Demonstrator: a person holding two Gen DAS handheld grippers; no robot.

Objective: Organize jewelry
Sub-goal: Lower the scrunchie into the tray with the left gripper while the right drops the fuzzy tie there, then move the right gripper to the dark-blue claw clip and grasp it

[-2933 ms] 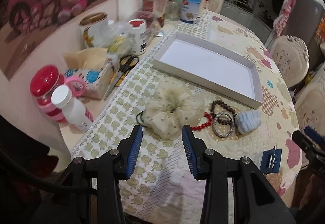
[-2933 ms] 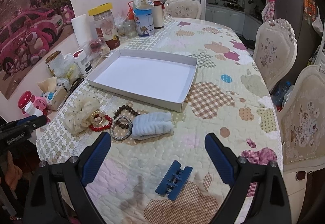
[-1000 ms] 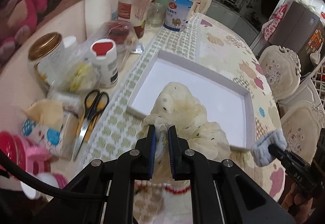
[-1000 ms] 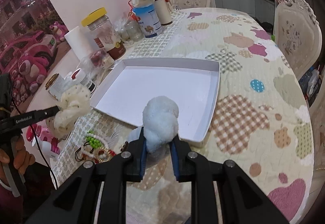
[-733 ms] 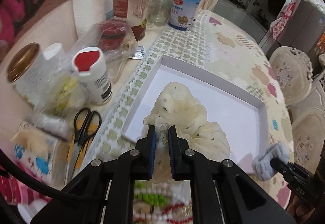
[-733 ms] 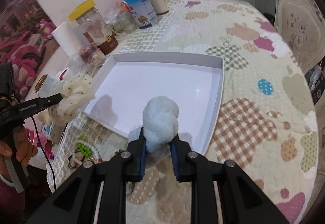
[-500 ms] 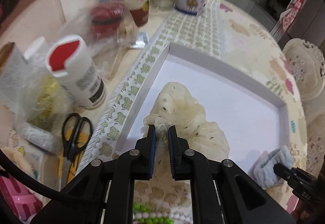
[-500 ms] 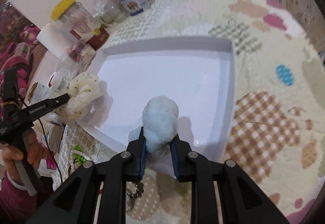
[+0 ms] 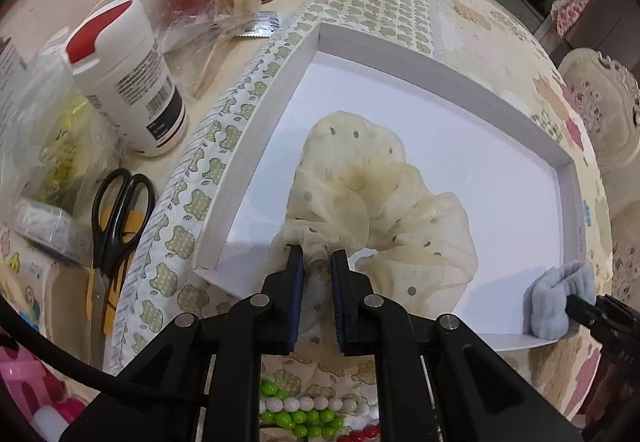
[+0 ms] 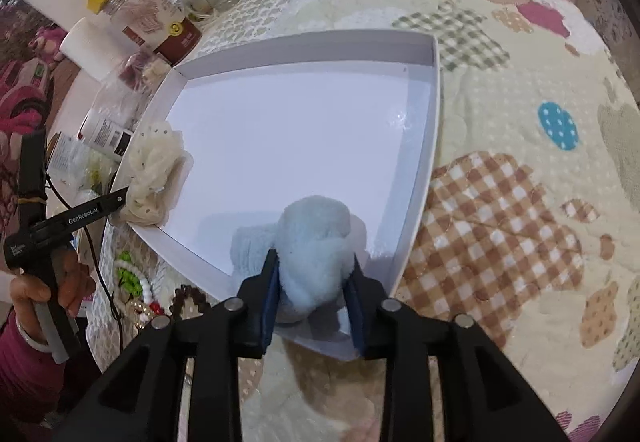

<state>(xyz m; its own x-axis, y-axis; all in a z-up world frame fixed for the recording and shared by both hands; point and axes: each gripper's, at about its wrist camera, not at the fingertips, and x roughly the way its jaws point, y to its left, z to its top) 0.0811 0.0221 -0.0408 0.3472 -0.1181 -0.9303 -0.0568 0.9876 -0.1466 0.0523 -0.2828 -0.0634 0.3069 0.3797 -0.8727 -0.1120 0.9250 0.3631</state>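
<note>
Your left tongs (image 9: 316, 266) pinch the cream scrunchie (image 9: 372, 197), right tongs (image 10: 312, 278) clamp the blue scrunchie (image 10: 316, 242), both over the tray (image 10: 304, 45) for dropping.

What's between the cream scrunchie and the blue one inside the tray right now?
Nothing: only bare white tray floor separates the cream scrunchie from the blue scrunchie. The right wrist view shows this best.
</note>
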